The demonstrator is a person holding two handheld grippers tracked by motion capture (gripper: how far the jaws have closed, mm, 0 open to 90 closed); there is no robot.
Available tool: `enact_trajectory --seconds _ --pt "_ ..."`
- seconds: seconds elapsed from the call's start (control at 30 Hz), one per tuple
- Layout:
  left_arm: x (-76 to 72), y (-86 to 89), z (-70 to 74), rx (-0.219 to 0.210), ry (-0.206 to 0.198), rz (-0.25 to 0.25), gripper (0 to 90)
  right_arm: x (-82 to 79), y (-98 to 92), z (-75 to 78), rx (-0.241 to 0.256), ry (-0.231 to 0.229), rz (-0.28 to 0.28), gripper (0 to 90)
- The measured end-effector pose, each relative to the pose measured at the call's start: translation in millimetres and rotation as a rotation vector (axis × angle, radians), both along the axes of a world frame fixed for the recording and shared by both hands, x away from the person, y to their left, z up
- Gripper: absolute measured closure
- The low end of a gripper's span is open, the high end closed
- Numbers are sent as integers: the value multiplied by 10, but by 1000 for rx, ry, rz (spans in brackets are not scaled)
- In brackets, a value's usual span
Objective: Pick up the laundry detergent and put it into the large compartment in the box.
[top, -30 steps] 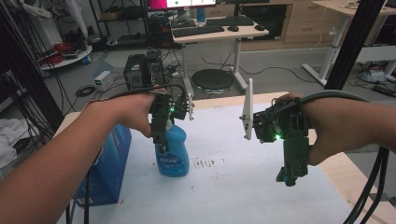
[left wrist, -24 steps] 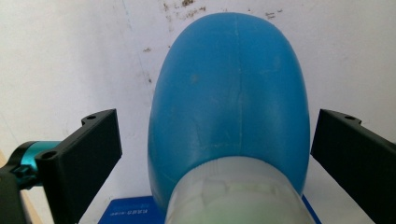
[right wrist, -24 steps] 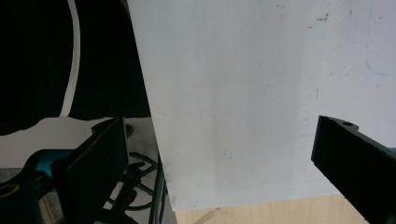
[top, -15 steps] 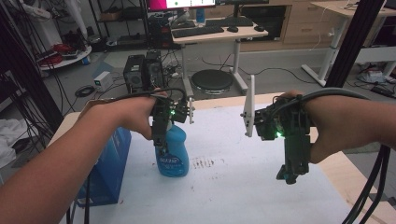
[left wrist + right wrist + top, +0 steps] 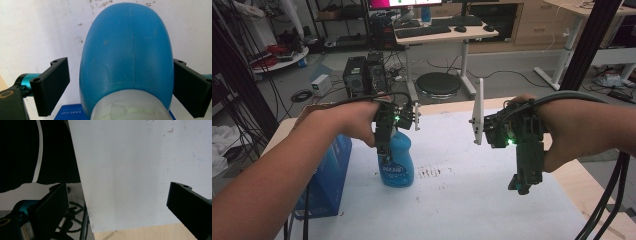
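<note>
Left gripper open wide astride blue bottle, ready to clamp it; right gripper wide, empty, clear above bench.

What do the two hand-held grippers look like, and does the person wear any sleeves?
Both the left gripper and the right gripper have black bodies with a small green light, a pale flat plate standing on top, and thick black cables trailing back. Their fingers are flat black blocks with screw holes, mounted on teal metal parts. The forearms are bare; no sleeves or gloves.
</note>
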State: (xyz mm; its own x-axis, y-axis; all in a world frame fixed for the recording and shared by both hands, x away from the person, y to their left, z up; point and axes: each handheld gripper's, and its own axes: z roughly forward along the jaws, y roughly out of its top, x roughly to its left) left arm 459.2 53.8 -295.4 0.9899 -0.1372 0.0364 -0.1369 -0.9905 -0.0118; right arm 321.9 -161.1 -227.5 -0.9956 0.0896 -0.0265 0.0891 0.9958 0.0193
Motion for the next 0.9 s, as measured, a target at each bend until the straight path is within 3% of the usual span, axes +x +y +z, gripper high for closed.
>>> enact_trajectory --seconds 0.7,0.73,0.9 --pt "-23 -7 7 5 -17 -8 147 11 22 -52 1 6 5 31" --pt "-25 -7 11 4 -14 -10 202 12 23 -51 0 6 4 31" --pt "-35 -18 5 3 -17 -16 209 17 30 -53 1 6 7 32"
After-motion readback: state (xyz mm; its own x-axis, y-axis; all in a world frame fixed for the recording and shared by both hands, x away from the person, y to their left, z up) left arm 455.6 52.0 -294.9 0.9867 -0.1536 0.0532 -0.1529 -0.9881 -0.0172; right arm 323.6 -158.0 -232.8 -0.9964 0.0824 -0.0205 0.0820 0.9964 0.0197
